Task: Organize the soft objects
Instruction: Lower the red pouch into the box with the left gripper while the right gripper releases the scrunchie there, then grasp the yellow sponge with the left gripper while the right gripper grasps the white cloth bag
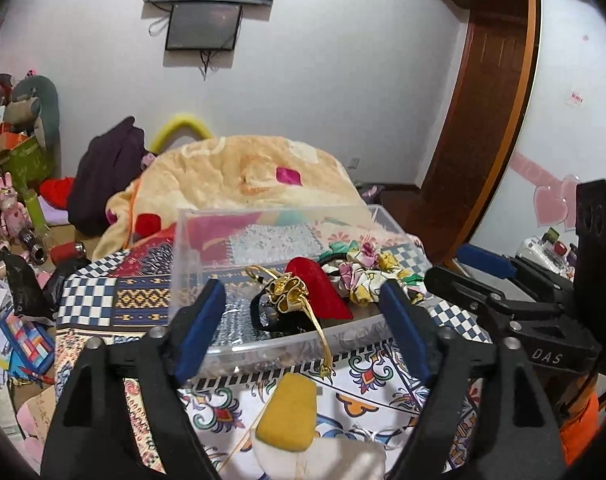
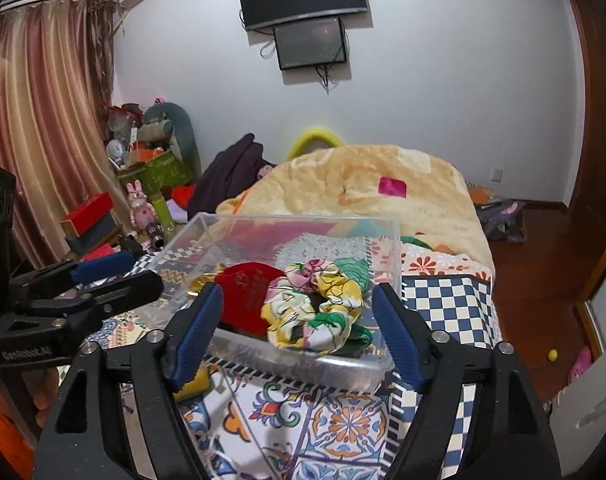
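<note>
Nearest the left wrist camera, a mustard-yellow pouch with a cream drawstring end lies on the patterned bedspread, just below the left gripper. That gripper's blue-padded jaws stand wide apart with nothing pressed between them. Beyond them sits a clear plastic box, open at the top, resting on the bedspread.

Inside the box lie the soft things. A red velvet pouch, flat and rounded at one end, leans across the middle. Against its left side sits a crumpled gold fabric piece with a gold cord that trails over the box's near wall and down onto the bedspread. A black band curls beneath the gold piece. To the right of the red pouch lies a floral scrunchie, white and yellow with pink and green print, bunched into loose folds.

In the right wrist view, the right gripper also has its jaws spread wide, empty, framing the box's near wall. The scrunchie is closest to it, piled against the near right corner, touching the red pouch. A cream blanket is heaped behind the box.
</note>
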Action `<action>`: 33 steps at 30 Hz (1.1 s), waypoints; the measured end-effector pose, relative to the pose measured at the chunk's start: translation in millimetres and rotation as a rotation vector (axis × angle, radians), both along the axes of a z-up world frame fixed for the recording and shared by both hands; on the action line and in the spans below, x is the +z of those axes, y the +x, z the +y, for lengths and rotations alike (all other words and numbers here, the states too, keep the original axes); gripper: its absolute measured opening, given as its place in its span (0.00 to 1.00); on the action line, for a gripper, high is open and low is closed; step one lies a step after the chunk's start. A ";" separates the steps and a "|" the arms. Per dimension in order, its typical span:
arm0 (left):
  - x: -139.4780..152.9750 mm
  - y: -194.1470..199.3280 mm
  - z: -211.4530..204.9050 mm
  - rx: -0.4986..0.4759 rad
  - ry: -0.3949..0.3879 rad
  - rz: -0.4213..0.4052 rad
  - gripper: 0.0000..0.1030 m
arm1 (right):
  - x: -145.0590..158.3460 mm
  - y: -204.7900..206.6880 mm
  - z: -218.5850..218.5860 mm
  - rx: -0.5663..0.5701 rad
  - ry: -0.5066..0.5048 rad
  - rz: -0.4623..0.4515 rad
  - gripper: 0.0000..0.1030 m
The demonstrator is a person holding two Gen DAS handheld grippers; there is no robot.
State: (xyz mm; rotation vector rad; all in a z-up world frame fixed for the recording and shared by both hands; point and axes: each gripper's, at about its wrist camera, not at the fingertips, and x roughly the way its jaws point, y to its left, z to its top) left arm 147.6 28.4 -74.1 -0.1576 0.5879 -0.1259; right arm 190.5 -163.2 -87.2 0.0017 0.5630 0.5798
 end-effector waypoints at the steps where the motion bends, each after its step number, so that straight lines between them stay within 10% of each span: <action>1: 1.6 -5.3 1.9 0.000 -0.003 -0.004 0.82 | 0.7 -3.5 -0.8 0.005 0.006 -0.005 0.74; 14: -55.3 -24.3 3.1 -0.017 0.020 0.160 0.87 | -21.0 -31.0 2.8 0.059 -0.033 0.021 0.74; 24: -90.2 -12.9 -6.2 -0.069 -0.013 0.251 0.37 | -51.0 -39.5 7.9 0.087 -0.054 0.118 0.74; 33: -74.3 -48.2 10.9 -0.026 -0.031 0.194 0.35 | -58.2 -59.5 34.9 0.171 -0.075 0.143 0.74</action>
